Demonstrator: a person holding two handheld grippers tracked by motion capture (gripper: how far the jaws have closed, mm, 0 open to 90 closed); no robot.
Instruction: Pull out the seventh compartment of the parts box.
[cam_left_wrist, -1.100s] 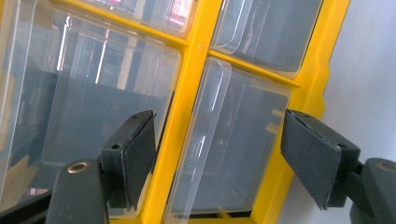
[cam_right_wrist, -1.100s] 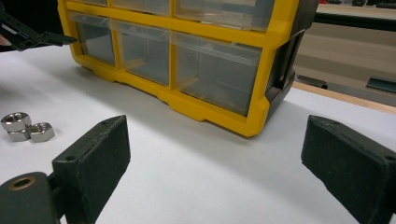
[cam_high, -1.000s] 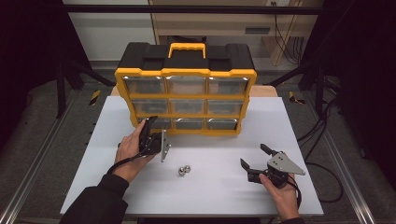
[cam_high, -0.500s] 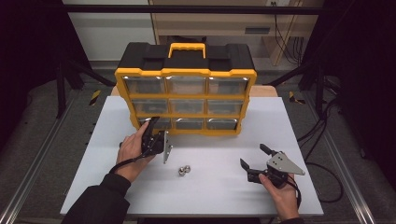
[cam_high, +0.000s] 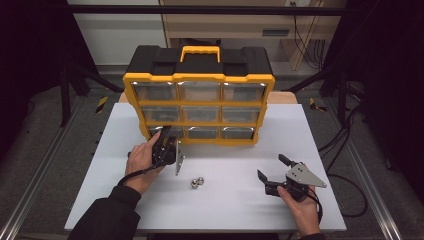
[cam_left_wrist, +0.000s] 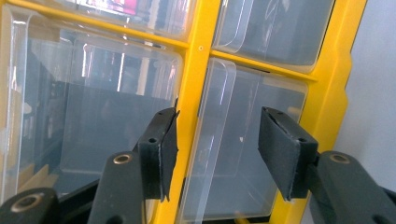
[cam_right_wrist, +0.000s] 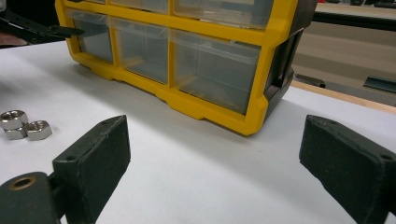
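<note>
At the organizer's bottom-left drawer, left gripper has its jaws spread astride the upright pull tab; right gripper, also spread, sits well apart.

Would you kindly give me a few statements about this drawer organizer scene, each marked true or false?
1. The left gripper is up against the bottom-left drawer of the yellow organizer. True.
2. The left gripper is clamped shut. False: in the left gripper view its jaws stand apart in front of the clear drawers.
3. The hex nuts lie on the white table between the two grippers. True.
4. The right gripper holds a nut. False: its jaws are open and hold nothing.
5. A middle-row drawer is pulled fully out. False: none is.
</note>
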